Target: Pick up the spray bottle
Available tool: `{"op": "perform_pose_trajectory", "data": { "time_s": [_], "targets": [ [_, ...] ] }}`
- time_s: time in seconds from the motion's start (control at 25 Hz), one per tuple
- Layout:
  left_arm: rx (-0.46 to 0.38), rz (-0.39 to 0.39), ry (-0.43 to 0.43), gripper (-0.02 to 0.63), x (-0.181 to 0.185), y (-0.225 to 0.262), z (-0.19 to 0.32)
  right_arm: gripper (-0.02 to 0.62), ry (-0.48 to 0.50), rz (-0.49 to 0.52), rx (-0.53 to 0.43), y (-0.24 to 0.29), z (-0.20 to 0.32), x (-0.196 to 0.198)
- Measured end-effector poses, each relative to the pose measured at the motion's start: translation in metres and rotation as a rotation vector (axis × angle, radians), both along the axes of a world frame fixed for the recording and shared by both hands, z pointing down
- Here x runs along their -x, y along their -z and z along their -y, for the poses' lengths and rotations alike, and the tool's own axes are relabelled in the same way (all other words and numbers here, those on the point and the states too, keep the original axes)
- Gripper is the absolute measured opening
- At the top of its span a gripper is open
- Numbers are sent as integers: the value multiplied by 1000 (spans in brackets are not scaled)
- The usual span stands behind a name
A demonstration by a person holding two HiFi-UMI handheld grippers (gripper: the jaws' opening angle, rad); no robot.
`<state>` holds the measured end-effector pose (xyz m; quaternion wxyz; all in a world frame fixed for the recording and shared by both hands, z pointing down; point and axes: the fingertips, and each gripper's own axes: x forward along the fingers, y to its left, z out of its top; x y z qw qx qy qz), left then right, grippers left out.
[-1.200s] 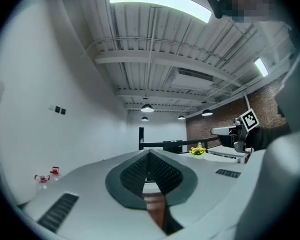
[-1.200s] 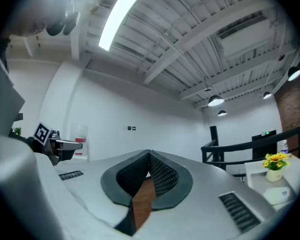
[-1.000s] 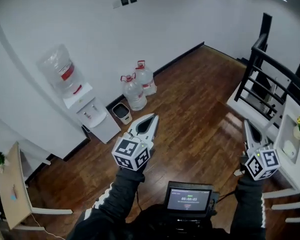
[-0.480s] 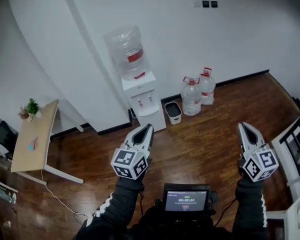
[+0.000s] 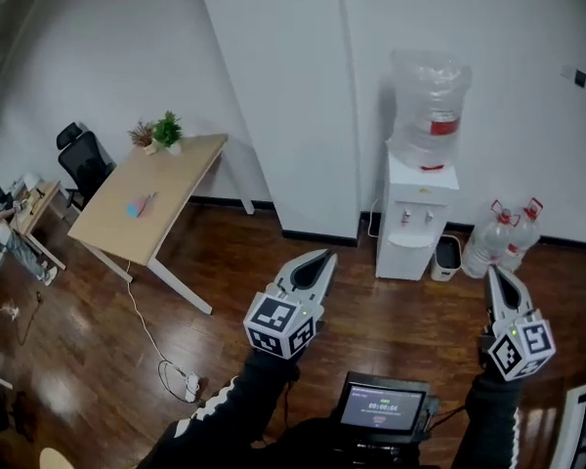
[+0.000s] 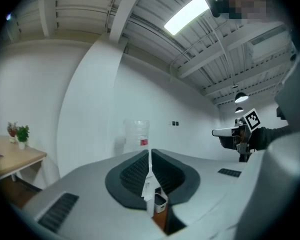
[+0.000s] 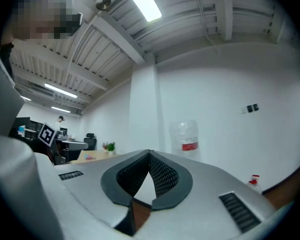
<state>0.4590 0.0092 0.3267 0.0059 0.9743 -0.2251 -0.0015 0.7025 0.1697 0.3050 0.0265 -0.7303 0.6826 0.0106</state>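
Note:
No spray bottle can be made out for certain. A small blue and pink item [image 5: 140, 204] lies on the wooden table [image 5: 181, 169] at the left, too small to identify. My left gripper [image 5: 321, 255] is held level over the floor, jaws shut with nothing between them [image 6: 149, 154]. My right gripper [image 5: 492, 272] is held the same way at the right, also shut and empty [image 7: 150, 154]. Both are far from the table. The left gripper view shows the right gripper [image 6: 225, 132] off to its side.
A water dispenser [image 5: 418, 208] stands against the white wall, with a small bin [image 5: 447, 254] and two water jugs [image 5: 510, 234] beside it. On the table's far corner is a potted plant [image 5: 163, 129], with an office chair [image 5: 82, 160] beyond. A cable [image 5: 156, 345] trails across the wooden floor.
The view has swung left: the water dispenser and jugs slid to the right of the picture and the table came fully into view. Both grippers stayed shut, held out in front.

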Motion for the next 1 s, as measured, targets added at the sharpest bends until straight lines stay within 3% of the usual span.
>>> {"op": "perform_pose_trajectory", "data": {
  "time_s": [0.08, 0.12, 0.24, 0.52, 0.76, 1.0],
  "targets": [
    [1, 19, 87, 26, 42, 3, 53, 5, 103, 3, 34, 0, 74, 37],
    [6, 16, 128, 26, 60, 6, 78, 43, 144, 1, 38, 2, 109, 51],
    [3, -2, 225, 26, 104, 12, 140, 43, 237, -9, 18, 10, 198, 84],
    [1, 3, 441, 26, 217, 36, 244, 43, 472, -34, -13, 40, 371, 178],
    [17, -3, 628, 26, 374, 34, 332, 43, 643, -33, 10, 37, 504, 327],
    [5, -8, 734, 26, 577, 26, 426, 43, 701, -49, 5, 26, 629, 519]
  ]
}}
